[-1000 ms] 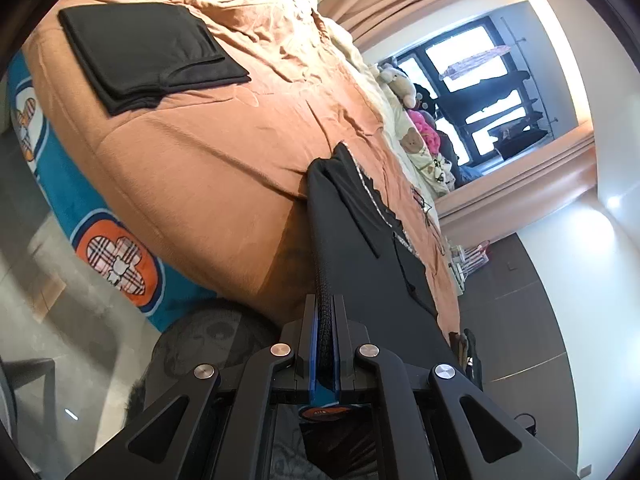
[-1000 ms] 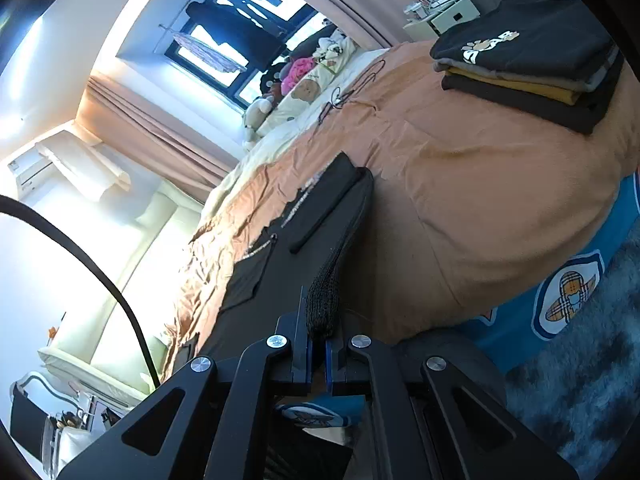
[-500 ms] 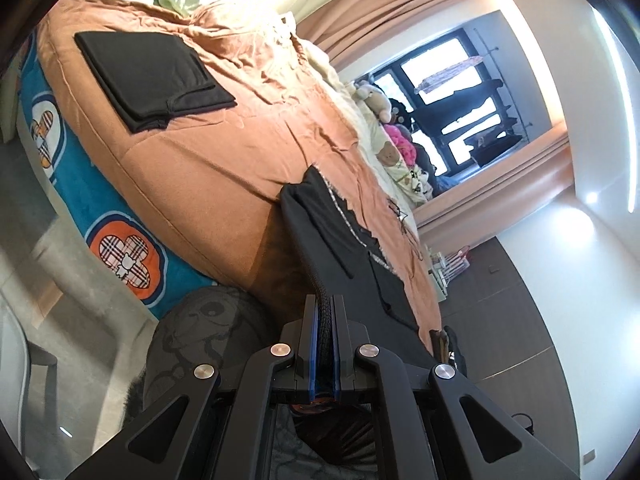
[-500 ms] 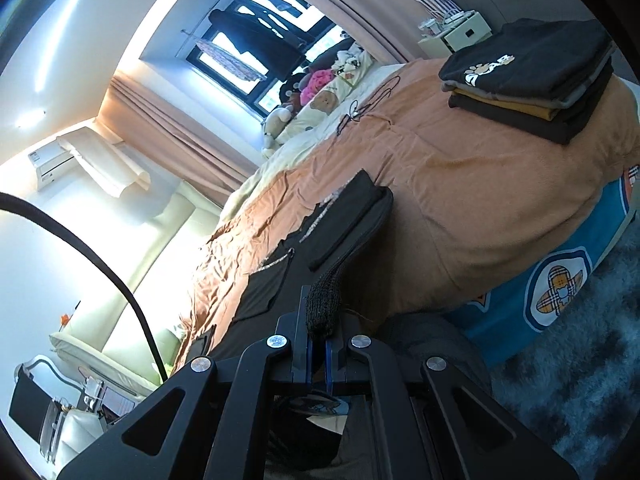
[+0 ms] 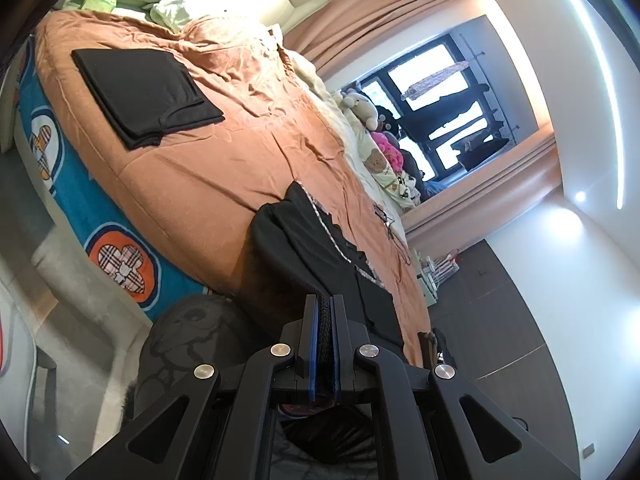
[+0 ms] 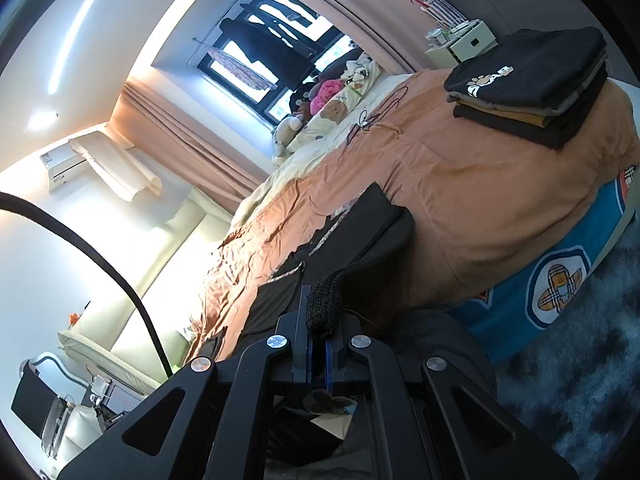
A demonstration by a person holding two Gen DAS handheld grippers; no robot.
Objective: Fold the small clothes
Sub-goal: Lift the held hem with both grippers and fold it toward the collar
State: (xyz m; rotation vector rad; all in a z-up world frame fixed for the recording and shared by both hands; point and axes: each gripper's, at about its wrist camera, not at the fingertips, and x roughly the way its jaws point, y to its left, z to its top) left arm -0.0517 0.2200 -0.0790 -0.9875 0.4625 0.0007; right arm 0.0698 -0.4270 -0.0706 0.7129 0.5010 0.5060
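- Item under handling: a black garment (image 5: 320, 248), thin, with a pale lace-like trim along one seam. It lies stretched over the near edge of the bed (image 5: 224, 168), running forward and away from both hand-held grippers.
- Left hand-held gripper (image 5: 325, 320): jaws together, clamped on a knitted hem edge of the garment; cloth shows between the blue pads (image 5: 313, 340).
- Right hand-held gripper (image 6: 318, 320): jaws together, clamped on a bunched knitted edge (image 6: 325, 300) of the same garment, which stands up above the fingertips.
- Position: the garment's free end rests on the orange bedcover ahead of both tools; the held end hangs off the bed edge toward them.
- Handling judgement: light, soft and limp. It will sag between the two holds and take no shape of its own; it needs tension between the grips to stay flat.
- Slip judgement: the knit hem looks coarse and should hold in the pads; the smoother body cloth would likely slide more readily on the bedcover.
- Fragility judgement: the trim looks delicate and could snag. Pull evenly, not by the trim.
- Hold points: the two hem corners, as now taken, appear suitable. A hold nearer the middle would let the corners droop.
- Other items: a folded black garment (image 5: 144, 92) lies well ahead and left of the left tool; a stack of folded clothes (image 6: 528, 84) lies well ahead and right of the right tool. Both are apart from the work.
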